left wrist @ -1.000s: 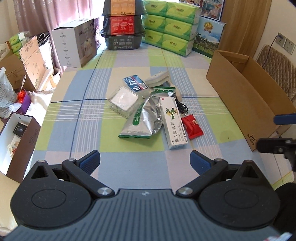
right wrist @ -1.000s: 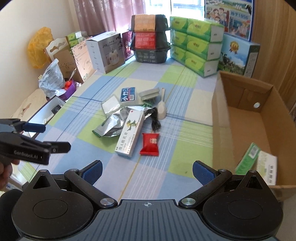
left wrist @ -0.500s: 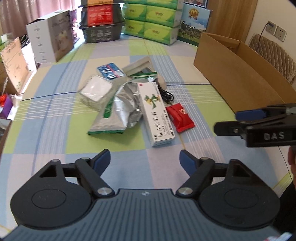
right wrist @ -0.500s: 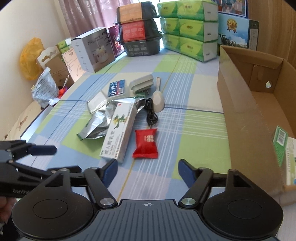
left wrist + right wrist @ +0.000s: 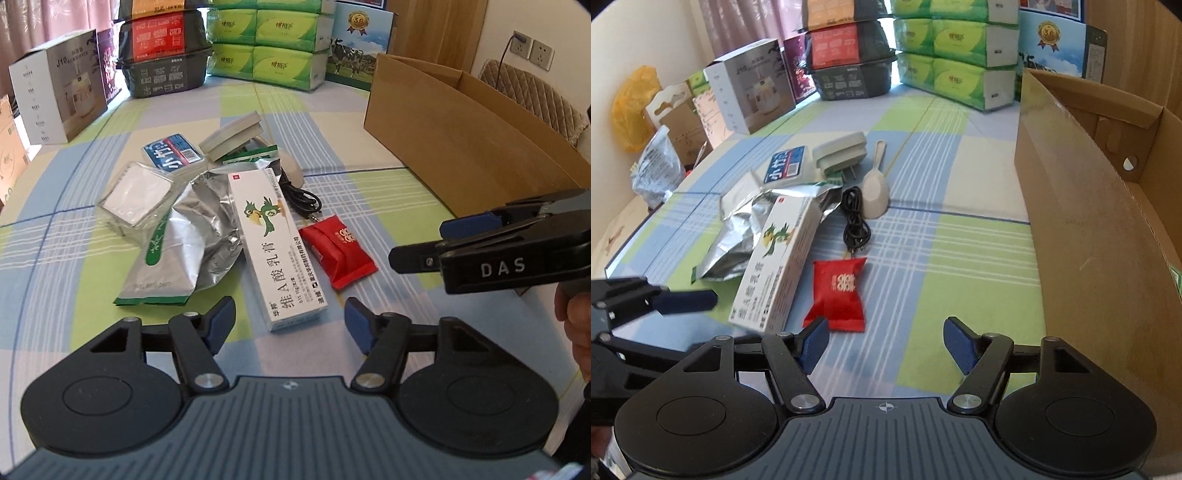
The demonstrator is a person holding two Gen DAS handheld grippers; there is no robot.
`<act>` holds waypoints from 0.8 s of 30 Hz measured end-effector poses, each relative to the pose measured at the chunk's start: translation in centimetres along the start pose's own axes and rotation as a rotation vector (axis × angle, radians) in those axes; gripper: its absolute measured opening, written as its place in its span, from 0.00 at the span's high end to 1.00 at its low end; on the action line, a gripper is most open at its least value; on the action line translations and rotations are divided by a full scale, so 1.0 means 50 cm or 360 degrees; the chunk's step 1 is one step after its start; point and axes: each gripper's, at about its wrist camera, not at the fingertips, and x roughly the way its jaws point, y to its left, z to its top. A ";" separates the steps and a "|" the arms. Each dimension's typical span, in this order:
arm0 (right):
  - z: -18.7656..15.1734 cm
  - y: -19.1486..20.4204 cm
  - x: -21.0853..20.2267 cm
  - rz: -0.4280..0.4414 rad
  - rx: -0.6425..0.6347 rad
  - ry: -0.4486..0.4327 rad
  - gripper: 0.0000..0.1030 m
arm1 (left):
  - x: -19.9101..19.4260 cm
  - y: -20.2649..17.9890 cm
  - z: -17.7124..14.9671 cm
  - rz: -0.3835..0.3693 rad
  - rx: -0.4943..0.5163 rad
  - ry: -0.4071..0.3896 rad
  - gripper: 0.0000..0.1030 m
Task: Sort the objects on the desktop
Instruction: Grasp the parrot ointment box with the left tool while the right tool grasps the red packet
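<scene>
You face a crinkled shiny foil pouch (image 5: 173,251); a glossy red wrapper (image 5: 338,254); a matt brown cardboard box (image 5: 469,147); a woven checked cloth (image 5: 369,192)

You're in a home room used for storage.
Pink curtains (image 5: 44,22), stacked tissue packs (image 5: 266,40), a checked tablecloth (image 5: 332,136), wall sockets (image 5: 532,51).

Checked worktop (image 5: 351,162) carries central heap: white carton (image 5: 275,243), foil bag (image 5: 177,251), red packet (image 5: 338,254), black cable (image 5: 299,197); cardboard box (image 5: 461,147) at right edge.
</scene>
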 end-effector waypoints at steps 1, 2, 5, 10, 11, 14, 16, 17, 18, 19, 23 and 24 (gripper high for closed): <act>0.003 0.000 0.000 -0.0012 -0.0005 -0.0011 0.35 | 0.007 0.003 0.001 -0.0008 -0.0010 0.0010 0.51; 0.004 -0.001 0.000 -0.0023 -0.0011 -0.0020 0.35 | 0.013 0.007 0.003 -0.0017 -0.0025 0.0019 0.57; 0.007 -0.002 0.007 -0.0023 -0.0010 -0.0004 0.35 | 0.022 0.010 0.011 -0.0036 -0.0048 0.0006 0.59; 0.011 -0.003 0.019 -0.0013 0.0002 0.0021 0.35 | 0.039 0.014 0.021 -0.0002 -0.0056 0.0012 0.63; 0.011 -0.001 0.021 -0.0004 0.0001 0.0024 0.35 | 0.039 0.017 0.023 0.0023 -0.0048 0.0013 0.66; 0.012 0.006 0.031 0.0032 -0.0004 0.0044 0.35 | 0.029 0.026 0.022 0.0071 -0.0015 0.0011 0.68; 0.014 0.011 0.038 0.0056 -0.0014 0.0049 0.35 | 0.021 0.036 0.018 0.0078 -0.0032 0.0012 0.68; 0.016 0.015 0.041 0.0070 -0.0024 0.0049 0.35 | 0.017 0.040 0.016 0.0082 -0.0039 0.0014 0.68; 0.018 0.018 0.044 0.0082 -0.0034 0.0046 0.35 | 0.014 0.045 0.014 0.0086 -0.0049 0.0015 0.68; 0.020 0.021 0.048 0.0092 -0.0042 0.0047 0.36 | 0.010 0.049 0.012 0.0087 -0.0061 0.0014 0.68; 0.029 0.031 0.069 0.0119 -0.0054 0.0063 0.40 | 0.004 0.058 0.009 0.0067 -0.0080 0.0007 0.68; 0.032 0.032 0.074 0.0128 -0.0056 0.0065 0.41 | 0.004 0.058 0.008 0.0065 -0.0078 0.0006 0.68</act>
